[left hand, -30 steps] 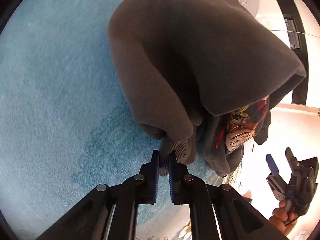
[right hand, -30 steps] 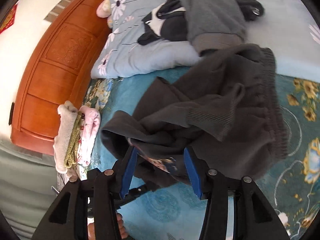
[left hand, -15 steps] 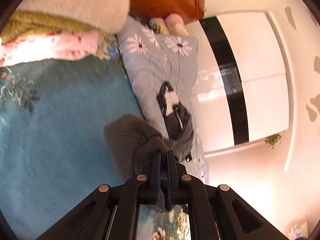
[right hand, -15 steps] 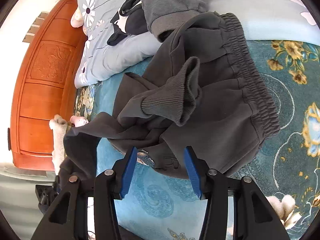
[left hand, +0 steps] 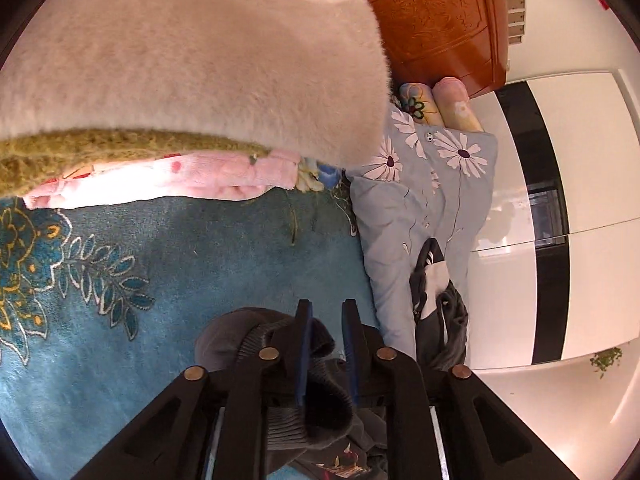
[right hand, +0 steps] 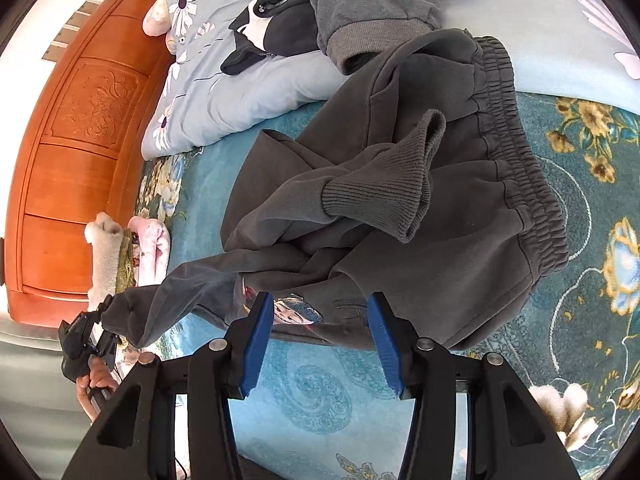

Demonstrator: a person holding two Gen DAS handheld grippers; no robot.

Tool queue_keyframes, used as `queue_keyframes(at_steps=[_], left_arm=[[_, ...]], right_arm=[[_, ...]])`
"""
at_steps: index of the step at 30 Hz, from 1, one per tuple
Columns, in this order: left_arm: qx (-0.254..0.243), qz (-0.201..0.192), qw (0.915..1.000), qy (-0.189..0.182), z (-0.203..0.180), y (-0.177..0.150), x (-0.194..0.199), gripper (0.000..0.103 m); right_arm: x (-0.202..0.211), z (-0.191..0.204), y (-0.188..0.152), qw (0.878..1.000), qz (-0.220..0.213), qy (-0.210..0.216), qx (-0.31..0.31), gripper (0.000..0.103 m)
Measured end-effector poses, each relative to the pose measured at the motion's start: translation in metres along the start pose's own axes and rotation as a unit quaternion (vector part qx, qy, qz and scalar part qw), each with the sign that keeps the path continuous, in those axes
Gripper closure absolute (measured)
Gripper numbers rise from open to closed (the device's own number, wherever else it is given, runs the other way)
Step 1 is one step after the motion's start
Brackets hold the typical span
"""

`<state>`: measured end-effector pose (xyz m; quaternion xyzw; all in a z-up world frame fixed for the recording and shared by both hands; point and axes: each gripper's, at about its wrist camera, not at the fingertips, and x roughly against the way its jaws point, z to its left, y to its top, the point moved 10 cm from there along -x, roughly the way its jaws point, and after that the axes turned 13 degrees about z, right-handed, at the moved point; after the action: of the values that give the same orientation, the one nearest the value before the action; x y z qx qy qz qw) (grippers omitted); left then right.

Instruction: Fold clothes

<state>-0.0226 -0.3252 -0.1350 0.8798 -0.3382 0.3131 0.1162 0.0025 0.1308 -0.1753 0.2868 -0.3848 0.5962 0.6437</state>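
Observation:
A dark grey sweatshirt [right hand: 400,200] lies crumpled on the teal floral bedspread [right hand: 320,392], one ribbed cuff folded up on top. Its other sleeve [right hand: 180,292] stretches out left to my left gripper [right hand: 80,344], held in a hand. In the left wrist view that gripper [left hand: 324,308] has its jaws opening, and the ribbed cuff [left hand: 320,412] lies loose between the blue pads. My right gripper [right hand: 320,300] hangs open just above the sweatshirt's near hem and its printed picture, with nothing pinched.
A stack of folded clothes [left hand: 180,60], cream fluffy on olive and pink, sits close ahead of the left gripper. A pale blue floral quilt [right hand: 240,80] carries a grey garment [right hand: 368,0] and a black and white one [right hand: 272,28]. A wooden headboard [right hand: 80,120] stands behind.
My left gripper carried the sleeve cuff away from the sweatshirt toward the folded stack, drawing the sleeve out, and its jaws have now parted. The right gripper has hardly moved.

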Motion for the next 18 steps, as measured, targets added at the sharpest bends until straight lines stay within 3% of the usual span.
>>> queue_keyframes(at_steps=[2, 5, 9, 12, 14, 15, 18], left_arm=[[-0.019, 0.018, 0.9993, -0.026, -0.021, -0.007, -0.002, 0.054], [-0.056, 0.035, 0.995, -0.075, -0.045, -0.032, 0.011, 0.041], [-0.061, -0.004, 0.9981, 0.001, -0.002, -0.068, 0.04, 0.036], [-0.036, 0.0, 0.9955, 0.088, 0.063, -0.098, 0.044, 0.036], [-0.007, 0.004, 0.9926, 0.121, 0.104, -0.111, 0.045, 0.036], [0.01, 0.011, 0.9914, 0.13, 0.12, -0.116, 0.044, 0.036], [0.069, 0.032, 0.9914, 0.107, 0.149, -0.127, 0.032, 0.037]], right_arm=[[-0.001, 0.001, -0.002, 1.0, 0.002, -0.004, -0.001, 0.053], [-0.002, 0.002, -0.003, 1.0, 0.005, -0.012, 0.002, 0.053], [-0.004, 0.002, -0.003, 1.0, 0.007, -0.023, 0.009, 0.053], [-0.01, 0.001, -0.003, 1.0, 0.014, -0.026, 0.01, 0.053], [-0.016, 0.001, -0.003, 0.999, 0.019, -0.025, 0.01, 0.053], [-0.019, 0.002, -0.003, 0.999, 0.022, -0.024, 0.013, 0.053], [-0.029, 0.008, -0.005, 0.999, 0.031, -0.021, 0.023, 0.053]])
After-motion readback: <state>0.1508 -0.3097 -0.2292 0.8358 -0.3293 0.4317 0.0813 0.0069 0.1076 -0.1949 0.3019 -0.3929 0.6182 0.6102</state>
